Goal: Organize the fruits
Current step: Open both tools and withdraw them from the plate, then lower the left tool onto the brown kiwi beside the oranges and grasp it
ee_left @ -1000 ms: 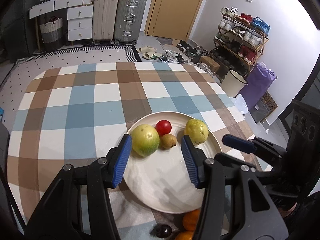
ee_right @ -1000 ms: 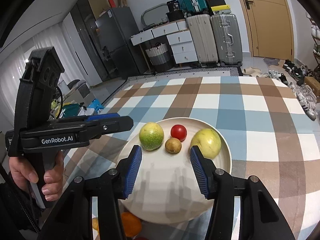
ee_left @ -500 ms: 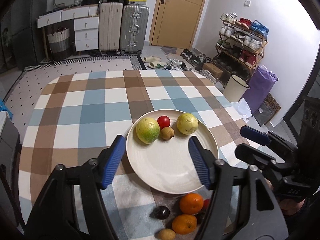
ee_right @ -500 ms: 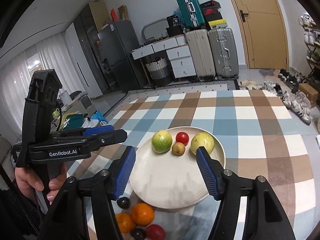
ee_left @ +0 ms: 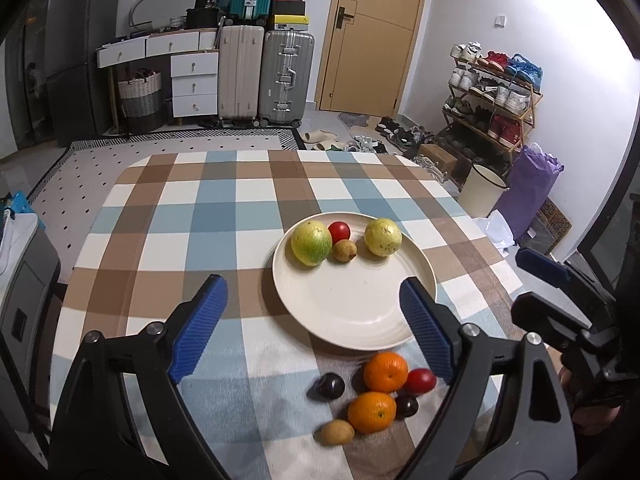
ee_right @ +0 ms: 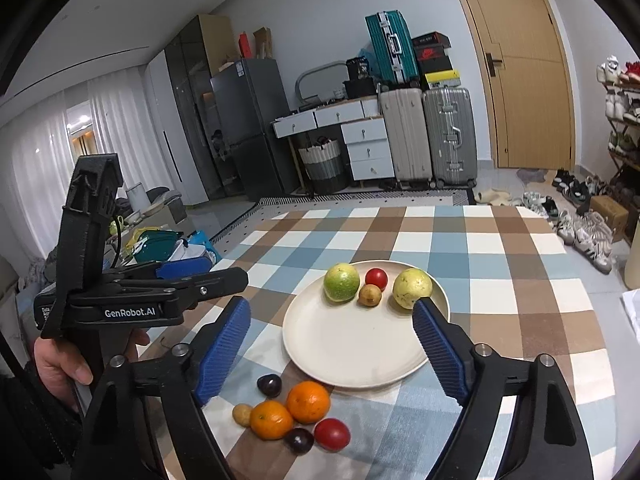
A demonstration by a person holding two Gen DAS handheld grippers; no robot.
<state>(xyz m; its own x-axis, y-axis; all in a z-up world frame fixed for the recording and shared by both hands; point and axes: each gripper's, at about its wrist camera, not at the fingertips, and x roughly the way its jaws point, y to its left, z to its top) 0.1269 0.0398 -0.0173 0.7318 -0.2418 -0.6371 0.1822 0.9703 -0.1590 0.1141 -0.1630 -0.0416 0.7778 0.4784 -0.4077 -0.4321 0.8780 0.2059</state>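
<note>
A cream plate (ee_left: 352, 312) (ee_right: 352, 348) sits on the checkered table. At its far side lie a green guava (ee_left: 311, 242) (ee_right: 341, 282), a red tomato (ee_left: 339, 231) (ee_right: 376, 278), a small brown fruit (ee_left: 345, 250) (ee_right: 369, 295) and a yellow guava (ee_left: 382, 237) (ee_right: 412, 288). In front of the plate lie two oranges (ee_left: 385, 372) (ee_right: 308, 401), two dark plums (ee_left: 331, 385) (ee_right: 269, 385), a red tomato (ee_left: 420, 380) (ee_right: 332, 434) and a small yellow-brown fruit (ee_left: 337, 432) (ee_right: 242, 414). My left gripper (ee_left: 312, 336) is open and empty above the plate's near edge. My right gripper (ee_right: 332, 344) is open and empty, also over the plate's near side.
The table is covered by a blue, brown and white checkered cloth (ee_left: 192, 216). Each view shows the other hand-held gripper beside it: the right one (ee_left: 560, 304), the left one (ee_right: 120, 300). Suitcases, drawers, a shoe rack and a bin stand on the floor beyond the table.
Both grippers have pulled back and risen from over the plate. The loose fruits in front of the plate have come into view. Both sets of jaws are spread wider.
</note>
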